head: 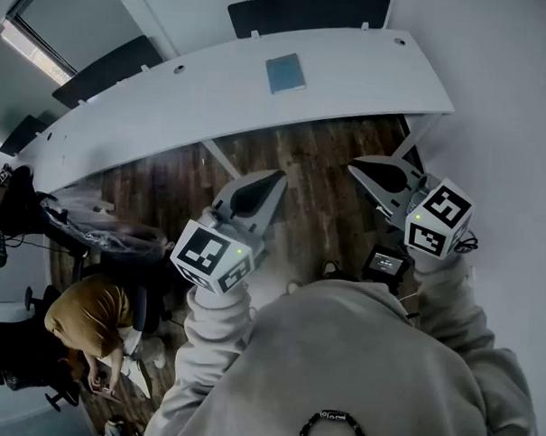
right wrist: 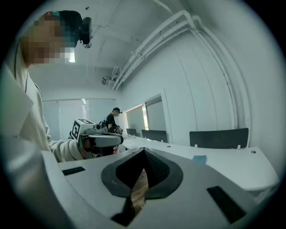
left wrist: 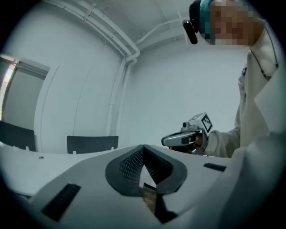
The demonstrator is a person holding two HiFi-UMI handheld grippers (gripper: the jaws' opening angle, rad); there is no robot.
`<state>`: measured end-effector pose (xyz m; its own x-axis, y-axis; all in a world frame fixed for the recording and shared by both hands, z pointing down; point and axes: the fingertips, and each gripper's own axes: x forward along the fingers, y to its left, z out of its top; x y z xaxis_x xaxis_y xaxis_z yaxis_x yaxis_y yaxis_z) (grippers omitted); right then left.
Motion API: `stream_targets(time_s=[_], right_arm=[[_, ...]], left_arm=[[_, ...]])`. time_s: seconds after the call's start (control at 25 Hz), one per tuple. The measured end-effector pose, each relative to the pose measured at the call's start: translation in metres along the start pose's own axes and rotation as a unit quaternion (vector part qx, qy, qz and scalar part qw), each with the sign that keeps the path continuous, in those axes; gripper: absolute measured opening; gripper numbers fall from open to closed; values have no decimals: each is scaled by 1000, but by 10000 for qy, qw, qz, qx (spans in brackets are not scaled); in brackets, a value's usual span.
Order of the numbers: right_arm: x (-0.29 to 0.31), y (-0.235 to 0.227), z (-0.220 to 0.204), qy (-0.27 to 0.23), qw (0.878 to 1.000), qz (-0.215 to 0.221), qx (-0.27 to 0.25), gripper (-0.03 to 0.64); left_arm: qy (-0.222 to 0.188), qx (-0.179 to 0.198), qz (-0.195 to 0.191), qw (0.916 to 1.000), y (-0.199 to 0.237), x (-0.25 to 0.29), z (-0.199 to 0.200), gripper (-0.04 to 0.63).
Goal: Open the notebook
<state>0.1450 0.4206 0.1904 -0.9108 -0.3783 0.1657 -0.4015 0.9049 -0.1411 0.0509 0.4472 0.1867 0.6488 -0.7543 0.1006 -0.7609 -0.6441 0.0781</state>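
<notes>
A closed blue-grey notebook (head: 285, 73) lies flat on the long white curved table (head: 170, 100), towards its far right part. In the right gripper view the notebook (right wrist: 199, 158) is a small blue patch on the table, well beyond the jaws. Both grippers hang in the air over the wooden floor, short of the table's near edge and apart from the notebook. My left gripper (head: 280, 175) is shut, with nothing between its jaws; it also shows in its own view (left wrist: 143, 147). My right gripper (head: 352, 166) is likewise shut and empty (right wrist: 144, 150).
Black chairs (head: 309, 11) stand along the table's far side. A table leg (head: 223, 161) slants down just left of my left gripper. A person in a brown top (head: 92, 318) crouches at the lower left beside office chairs (head: 23, 364). Another person (right wrist: 111, 118) stands far off.
</notes>
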Motion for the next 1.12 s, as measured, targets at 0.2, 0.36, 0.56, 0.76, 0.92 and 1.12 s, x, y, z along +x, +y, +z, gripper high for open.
stream_targets(time_s=[0.2, 0.36, 0.56, 0.76, 0.92, 1.12], right_arm=[[0, -3, -3, -9, 9999, 2, 128, 20], [-2, -8, -5, -57, 9994, 119, 309, 20], [-3, -14, -2, -182, 9994, 46, 299, 20], [-5, -24, -4, -220, 9993, -41, 303, 20], [-8, -30, -7, -204, 9992, -25, 355, 20], [-11, -38, -14, -128, 9992, -59, 365, 20]], left_arm=[[46, 108, 156, 9998, 1, 2, 0, -3], [36, 69, 197, 9998, 3, 7, -1, -3], [60, 62, 300, 9995, 4, 13, -5, -5], [36, -26, 265, 9996, 4, 19, -8, -5], [55, -56, 250, 9997, 5, 24, -11, -5], [119, -49, 266, 9996, 3, 32, -18, -5]])
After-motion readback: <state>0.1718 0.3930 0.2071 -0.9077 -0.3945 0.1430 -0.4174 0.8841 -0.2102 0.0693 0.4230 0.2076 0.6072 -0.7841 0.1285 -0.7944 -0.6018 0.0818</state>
